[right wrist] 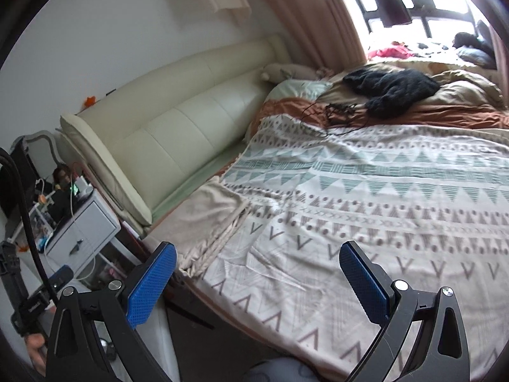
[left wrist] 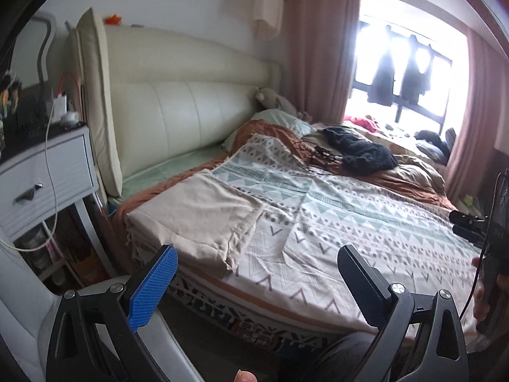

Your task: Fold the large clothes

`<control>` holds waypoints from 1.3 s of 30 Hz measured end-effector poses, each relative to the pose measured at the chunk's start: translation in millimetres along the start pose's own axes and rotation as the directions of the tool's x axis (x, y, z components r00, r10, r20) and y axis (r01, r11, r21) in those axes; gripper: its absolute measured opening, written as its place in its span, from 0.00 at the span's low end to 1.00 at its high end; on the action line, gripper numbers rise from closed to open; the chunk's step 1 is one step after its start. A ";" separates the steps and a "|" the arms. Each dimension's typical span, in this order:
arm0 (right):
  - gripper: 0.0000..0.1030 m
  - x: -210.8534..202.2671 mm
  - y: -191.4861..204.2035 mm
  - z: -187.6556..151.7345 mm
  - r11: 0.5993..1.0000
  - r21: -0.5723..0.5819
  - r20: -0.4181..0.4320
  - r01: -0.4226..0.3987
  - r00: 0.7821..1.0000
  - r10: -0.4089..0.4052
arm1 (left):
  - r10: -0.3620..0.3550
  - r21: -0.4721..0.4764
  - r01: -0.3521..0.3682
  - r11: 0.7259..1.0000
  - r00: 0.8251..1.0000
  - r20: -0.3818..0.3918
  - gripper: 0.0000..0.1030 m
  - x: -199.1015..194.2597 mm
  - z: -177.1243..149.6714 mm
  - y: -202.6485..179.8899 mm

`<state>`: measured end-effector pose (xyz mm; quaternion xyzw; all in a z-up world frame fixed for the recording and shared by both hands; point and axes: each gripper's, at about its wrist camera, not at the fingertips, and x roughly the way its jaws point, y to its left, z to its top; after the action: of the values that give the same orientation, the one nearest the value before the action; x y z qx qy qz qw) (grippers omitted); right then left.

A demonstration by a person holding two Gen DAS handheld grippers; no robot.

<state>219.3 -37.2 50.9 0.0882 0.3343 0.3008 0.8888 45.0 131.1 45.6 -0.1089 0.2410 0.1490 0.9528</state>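
Both hand-held grippers hover wide open and empty over the bed's near edge.
The left hand-held gripper (left wrist: 254, 273) and right hand-held gripper (right wrist: 257, 270) grasp nothing — the folded beige fringed cloth (left wrist: 197, 216) lies on the white triangle-patterned bedspread (left wrist: 350, 210), near the cream padded headboard (left wrist: 178, 108).

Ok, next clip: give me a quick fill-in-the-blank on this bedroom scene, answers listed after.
1. Both the left gripper and the right gripper have their jaws ____.
2. The folded beige cloth lies on the patterned ____.
3. The black knitted garment lies on the side of the bed nearer the ____.
4. The nightstand stands beside the cream ____.

Answers: open; bedspread; window; headboard
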 end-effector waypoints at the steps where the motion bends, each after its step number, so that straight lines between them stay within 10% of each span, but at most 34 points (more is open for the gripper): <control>1: 1.00 -9.5 0.2 -4.4 1.000 0.000 0.013 0.006 1.000 -0.006 | -0.006 0.010 0.006 1.000 1.000 0.010 0.98 -7.8 -3.2 -2.6; 17: 1.00 -124.8 6.0 -80.4 0.995 -0.044 0.138 0.086 0.987 -0.079 | -0.043 0.156 0.028 0.987 0.995 0.095 0.99 -88.0 -61.7 -29.3; 39: 1.00 -162.1 5.4 -131.4 0.995 -0.043 0.133 0.091 0.987 -0.085 | -0.058 0.195 0.030 0.980 0.989 0.138 0.99 -118.5 -96.1 -41.4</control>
<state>35.2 -134.8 40.5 0.0713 0.2714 0.2629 0.9231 -81.5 38.3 26.9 -0.0108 0.1829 0.1112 0.9768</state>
